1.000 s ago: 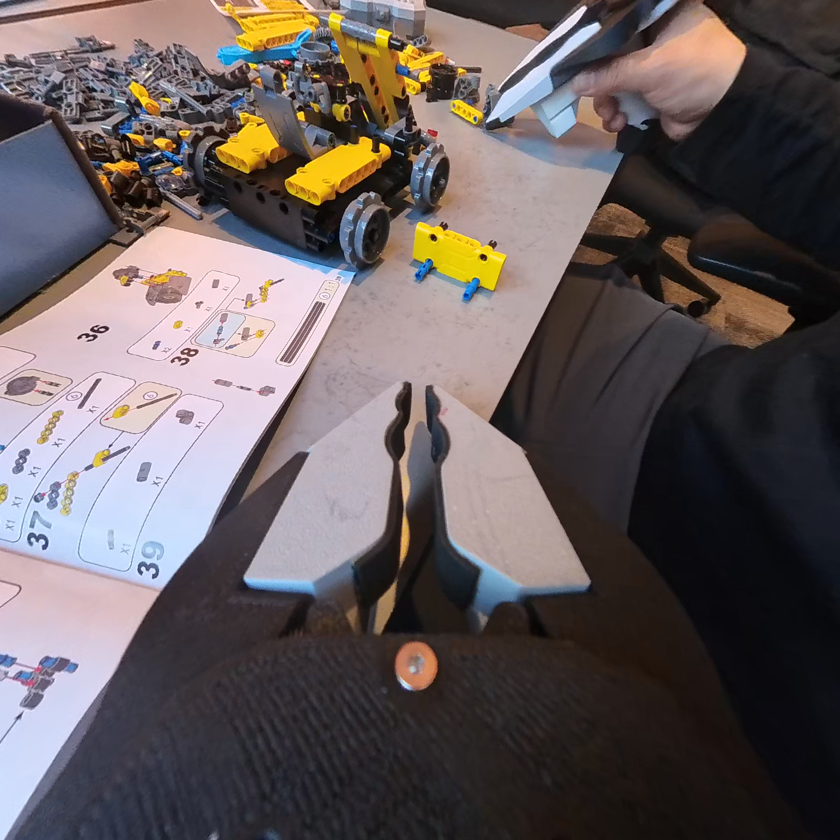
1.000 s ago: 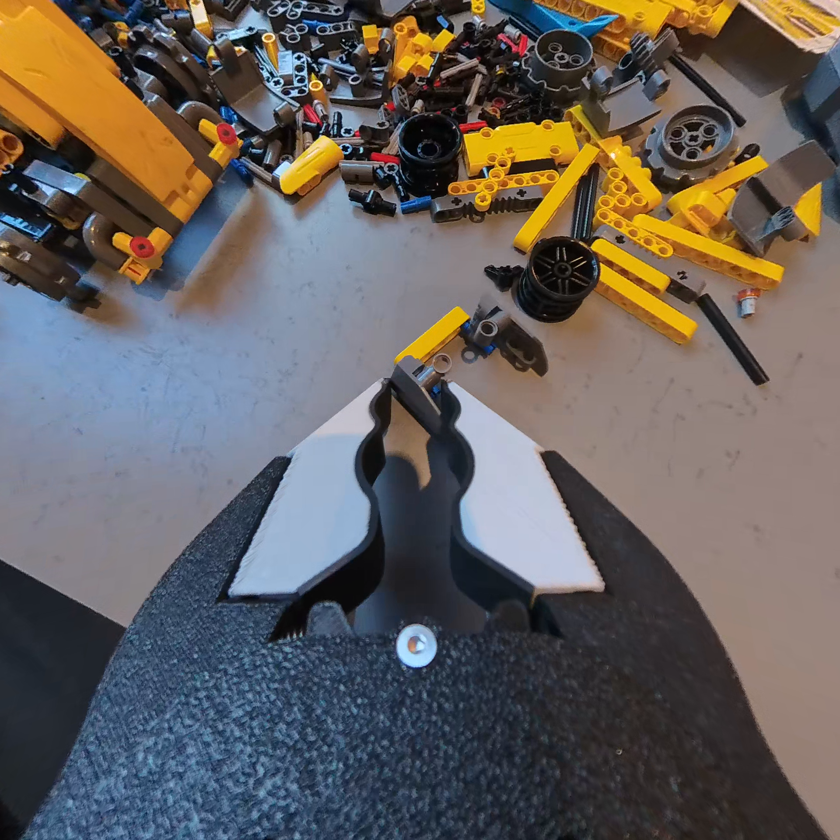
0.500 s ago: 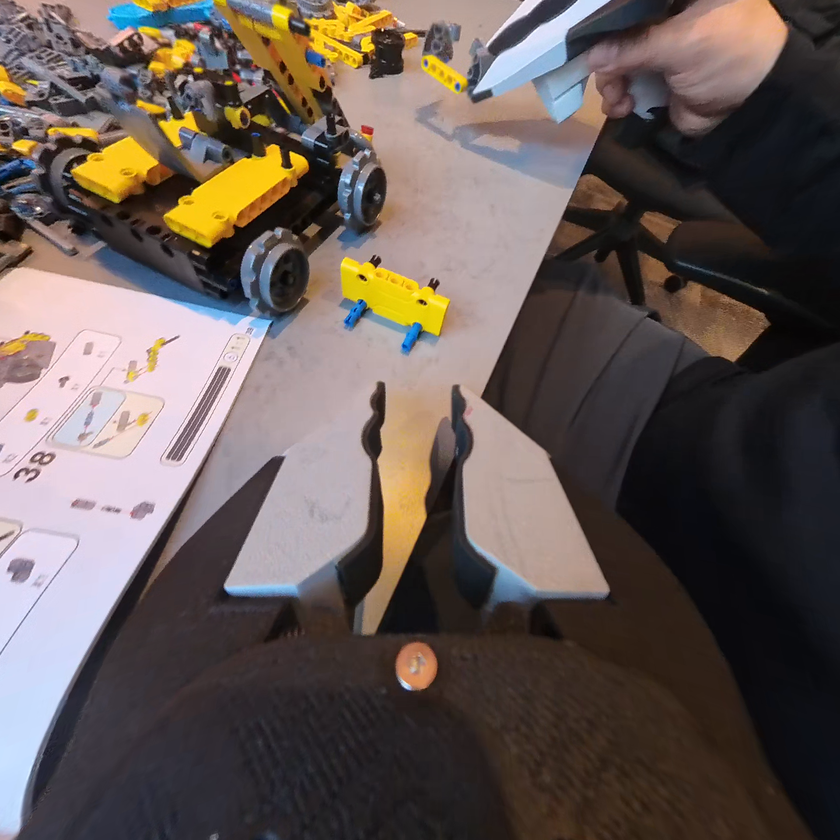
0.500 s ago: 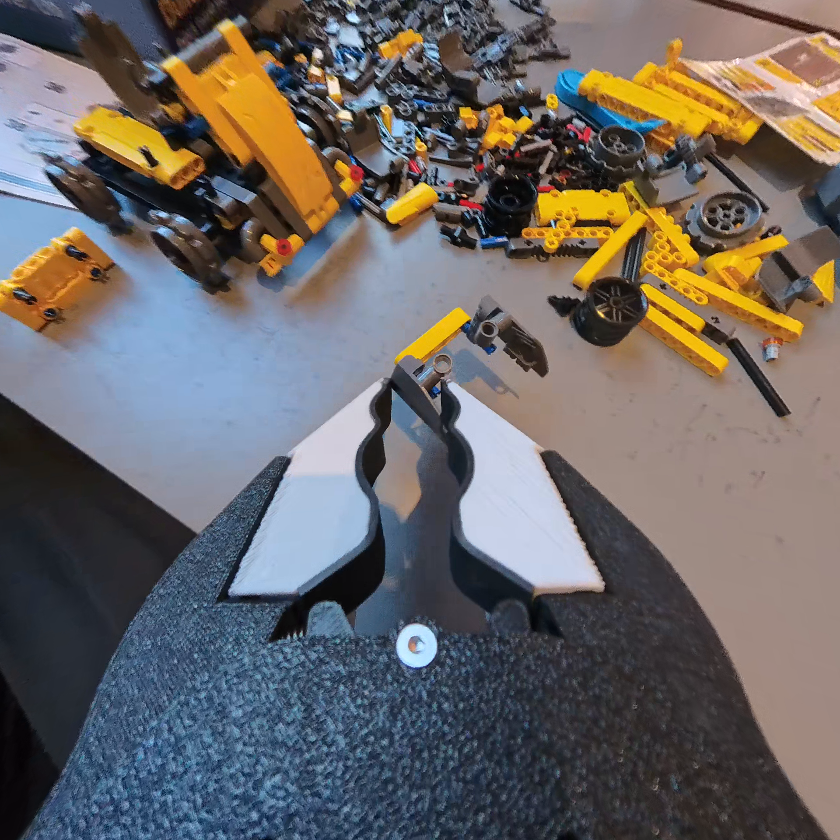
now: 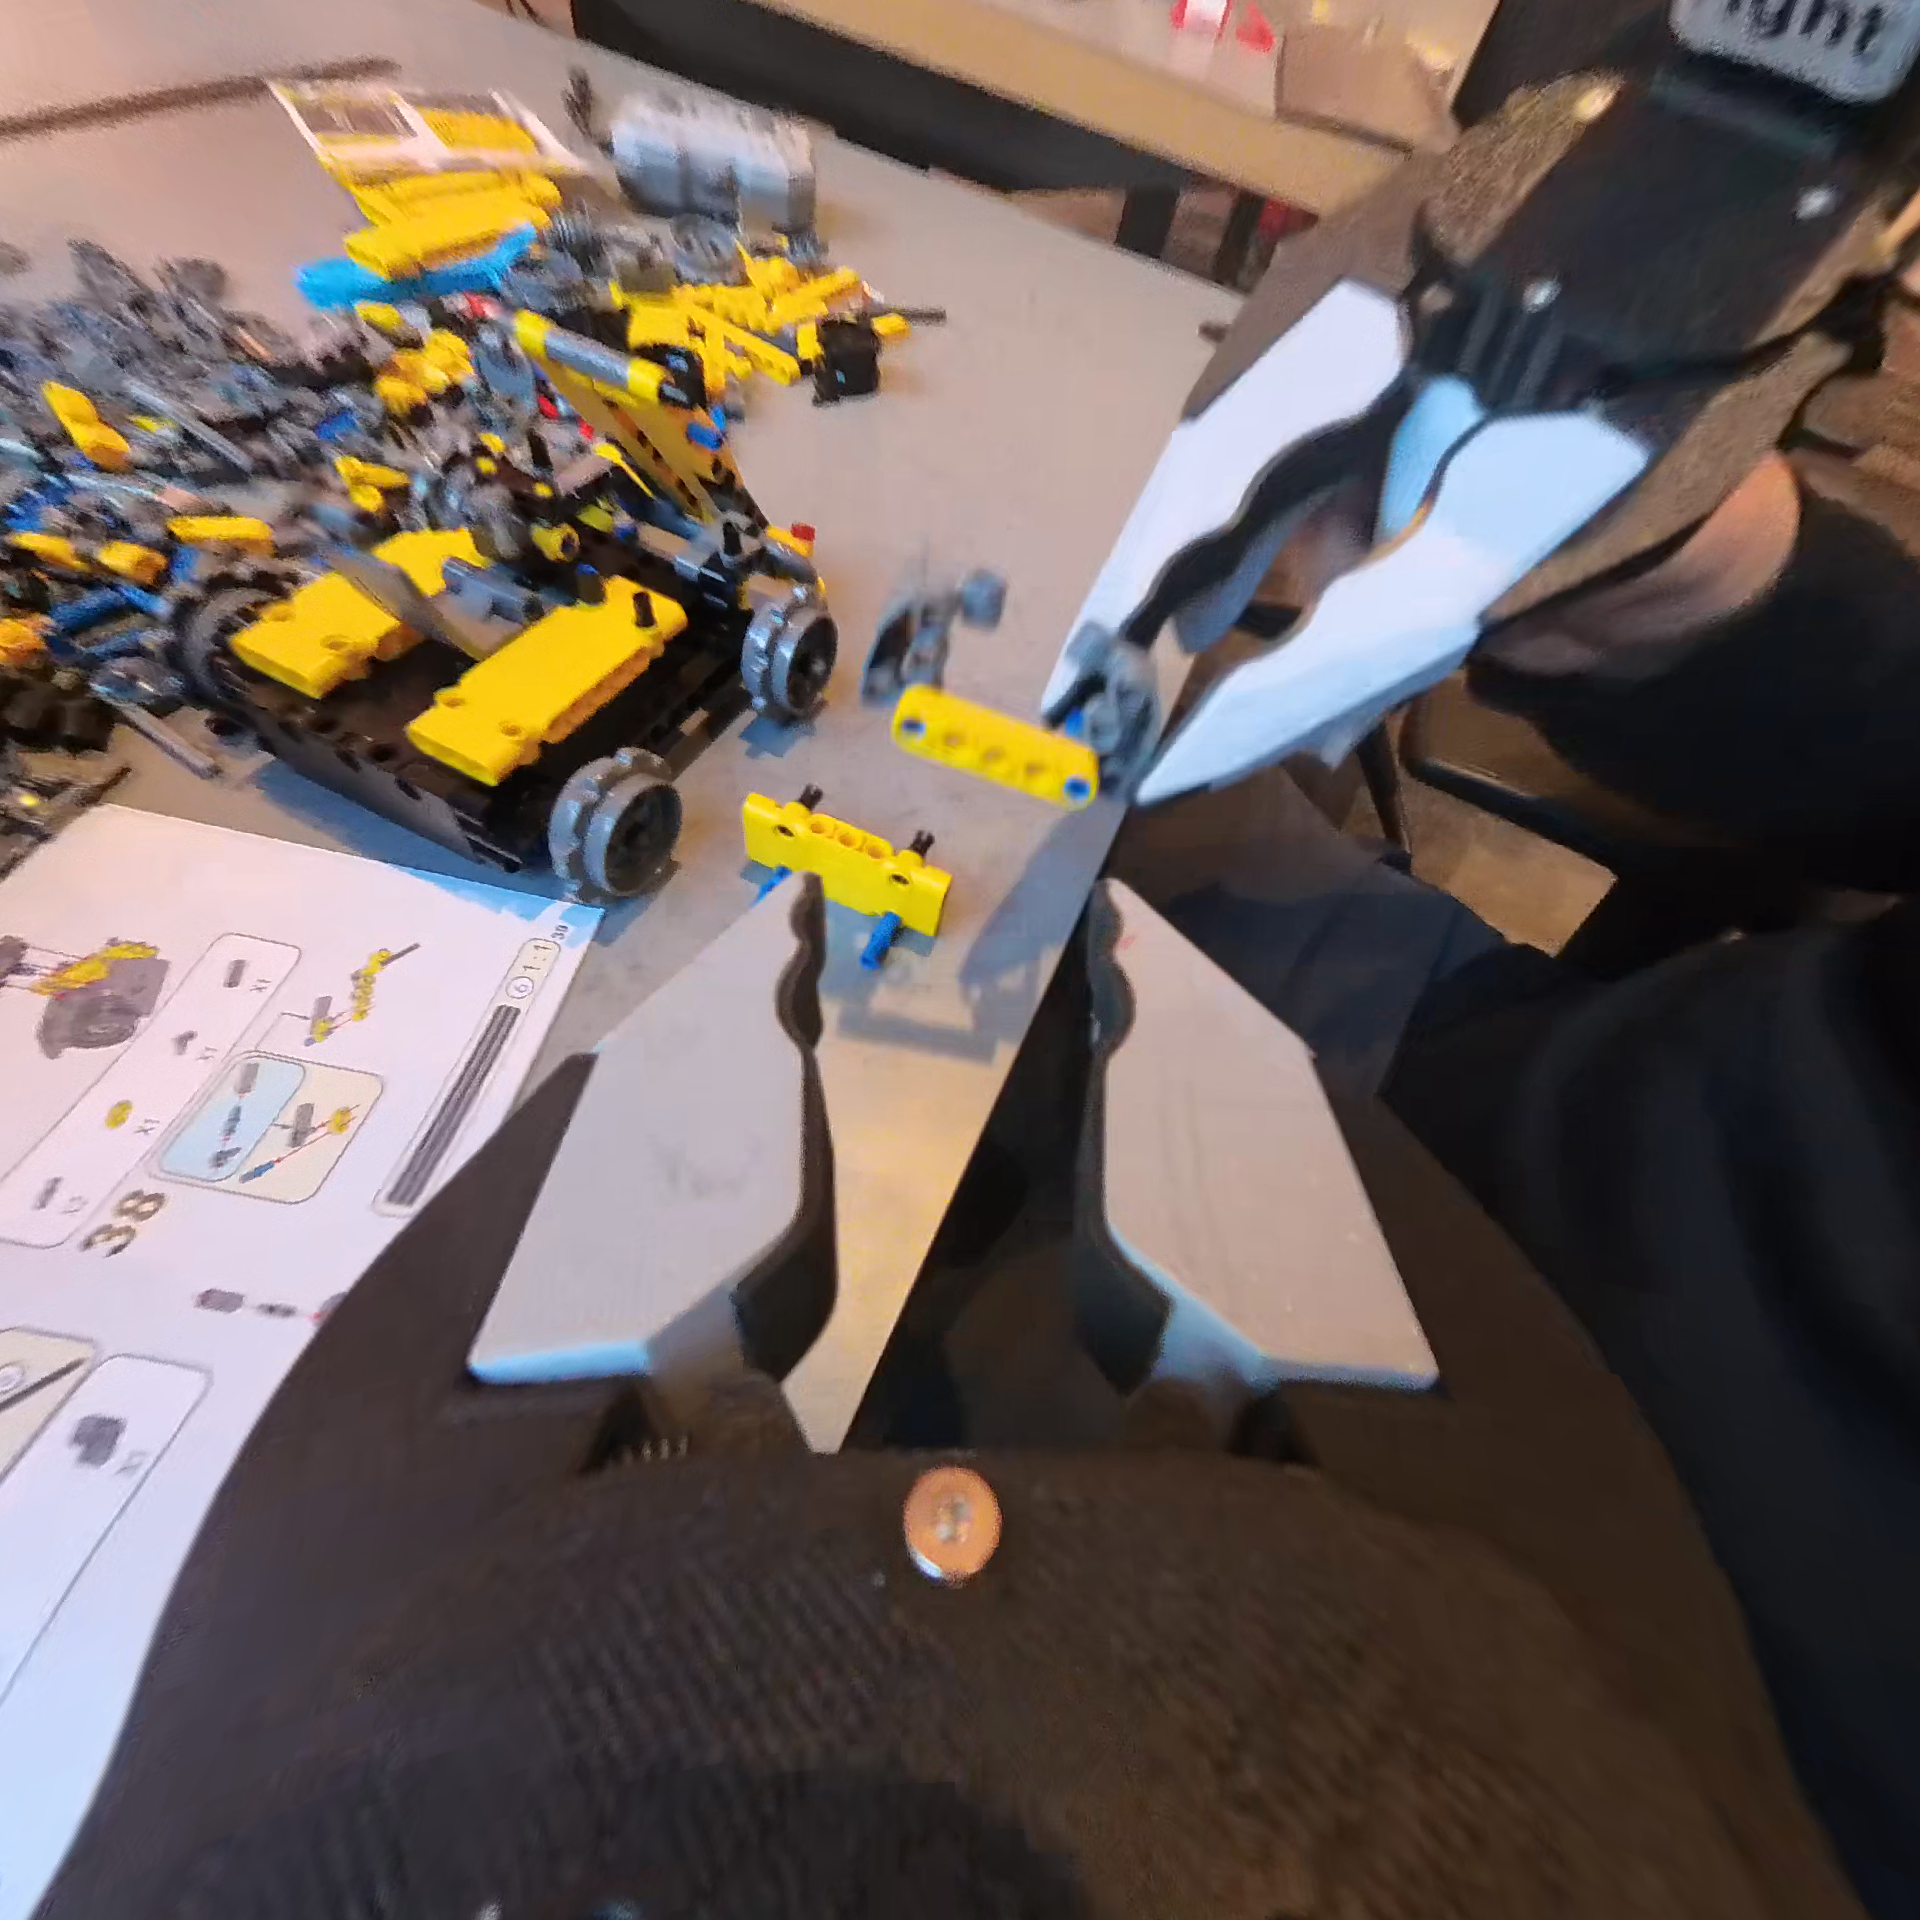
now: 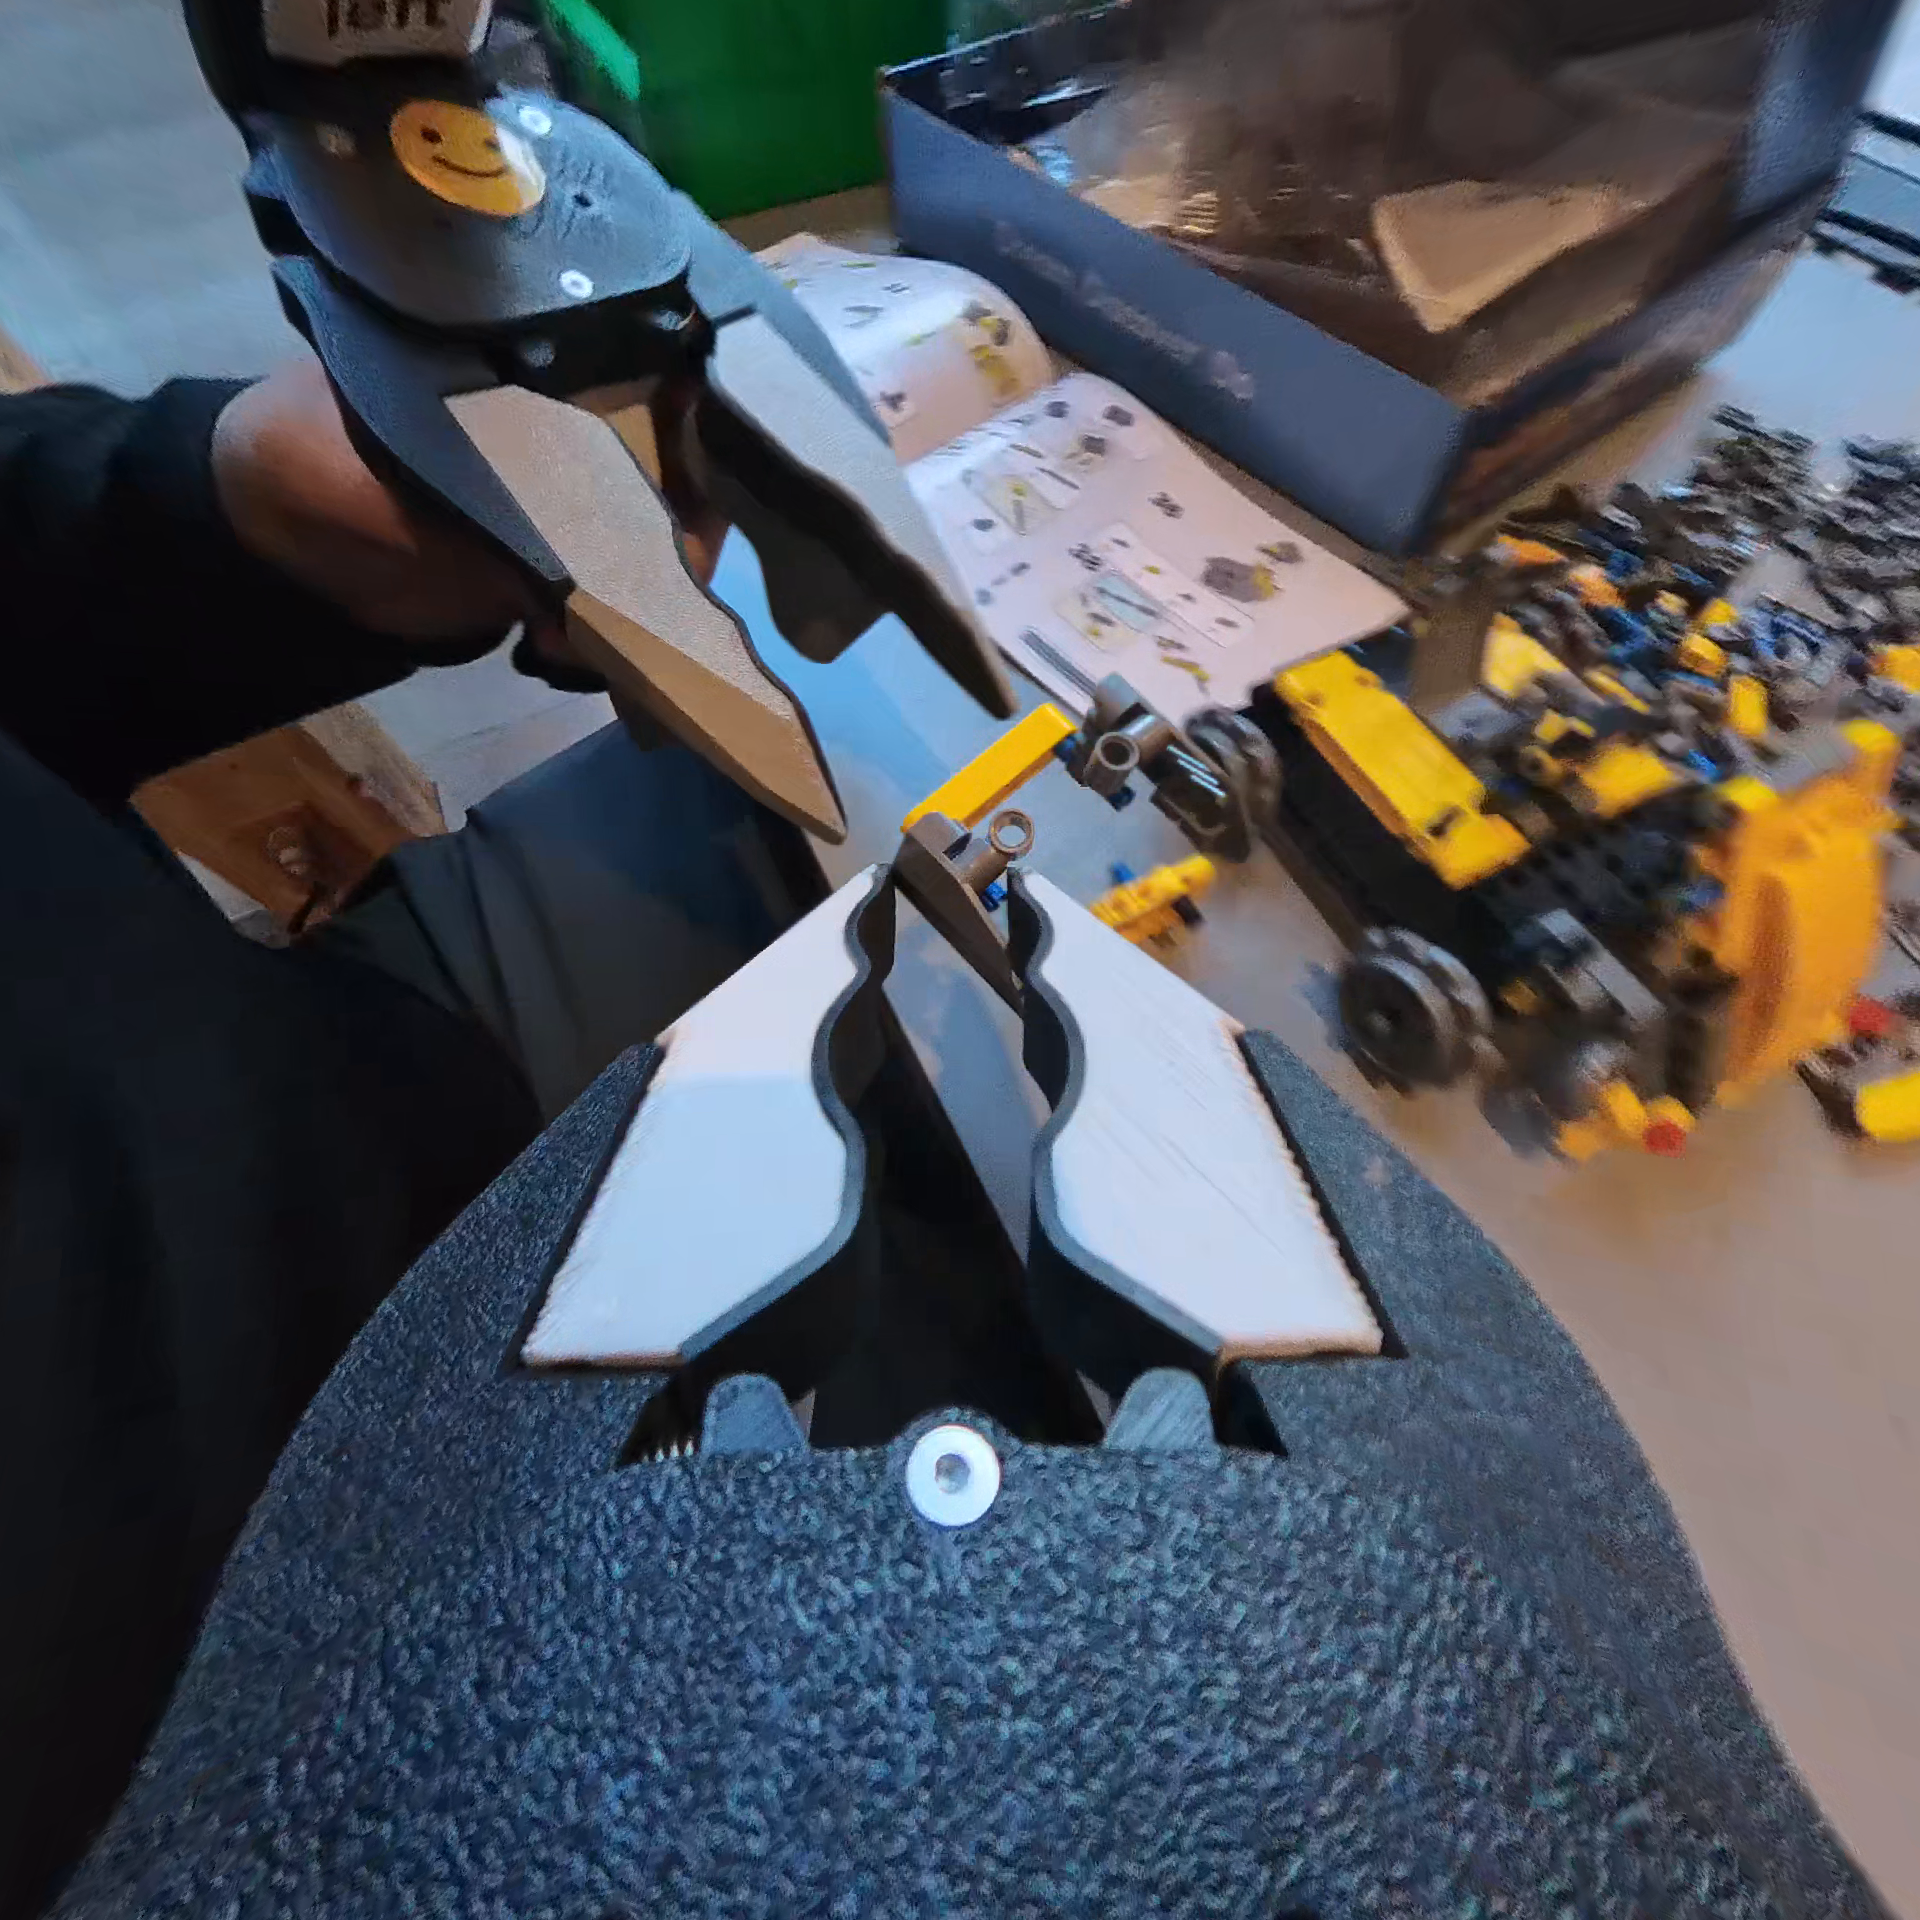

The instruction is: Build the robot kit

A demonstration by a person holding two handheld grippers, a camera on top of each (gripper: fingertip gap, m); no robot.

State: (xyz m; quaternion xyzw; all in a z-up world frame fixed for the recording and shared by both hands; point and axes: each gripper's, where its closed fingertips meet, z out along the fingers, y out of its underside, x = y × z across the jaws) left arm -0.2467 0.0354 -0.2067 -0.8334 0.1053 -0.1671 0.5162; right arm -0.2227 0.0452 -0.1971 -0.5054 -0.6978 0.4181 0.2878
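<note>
My right gripper is shut on the grey end of a small assembly: a yellow beam with grey connectors. It holds it in the air above the table's front edge. In the left wrist view the right gripper comes in from the upper right with the yellow beam. My left gripper is open and empty, its fingertips just short of the beam. It shows in the right wrist view at upper left, held by a hand. A small yellow block with pins lies on the table below.
A yellow and black wheeled model stands left of the block, also seen in the right wrist view. An open instruction booklet lies at the left. A pile of loose pieces and a dark box are behind. The table edge runs close by. Less than 4 cm separates the two grippers' tips.
My right gripper has carried the assembly away from the loose pile, over to the front edge by the left gripper. My left gripper has opened wider and moved toward the small yellow block.
</note>
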